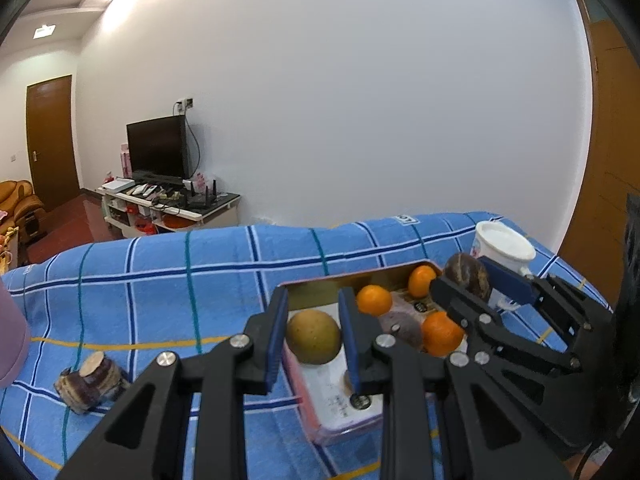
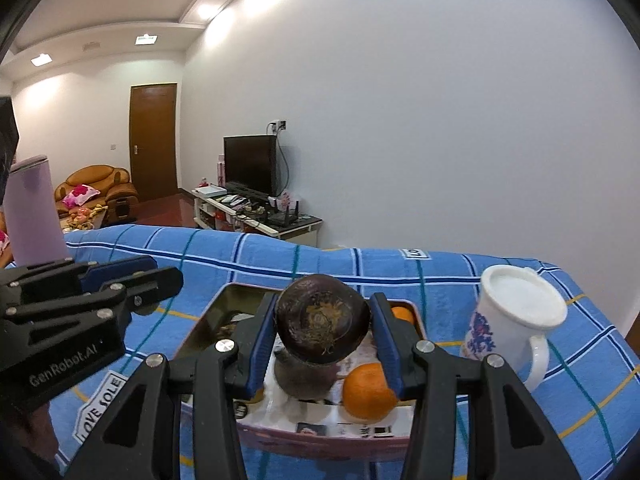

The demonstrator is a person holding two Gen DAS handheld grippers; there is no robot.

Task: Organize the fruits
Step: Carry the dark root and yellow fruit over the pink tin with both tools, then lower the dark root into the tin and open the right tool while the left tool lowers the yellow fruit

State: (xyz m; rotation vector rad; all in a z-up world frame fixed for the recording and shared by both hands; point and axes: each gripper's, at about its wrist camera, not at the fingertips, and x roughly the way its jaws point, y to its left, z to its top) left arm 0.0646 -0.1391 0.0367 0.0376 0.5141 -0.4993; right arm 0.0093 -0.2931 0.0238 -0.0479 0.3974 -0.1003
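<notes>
At the far left edge of the blue checked cloth [image 1: 160, 280] that covers the desk stands a lilac tumbler [image 2: 32, 212]. Near it, on the cloth, lies a cut piece of purple-brown root [image 1: 90, 380] with a pale sliced face, well apart from everything else.

Right of centre sits a shallow rectangular tin tray [image 1: 360, 276] with a gold inner wall and printed paper on its floor. The left hand-held gripper [image 1: 314, 328] hangs over the tray's near left part with its blue pads pinching a round yellow-green fruit [image 1: 314, 336]; whether the fruit touches the tray floor cannot be told. Inside the tray, further right, lie three oranges: one [image 1: 374, 300] just beside the left gripper's right finger, one [image 1: 421, 280] at the far wall, and one [image 1: 442, 334] nearer. Between them rests a dull purple fruit [image 1: 400, 326] on the paper.

The right hand-held gripper [image 2: 322, 322] is over the tray's right side, its pads pressed on a dark brown round fruit [image 2: 322, 318] held clear above the tray floor. Just beyond the tray's right edge stands a white mug [image 2: 516, 320] with a blue pattern, its handle turned toward the near side.
</notes>
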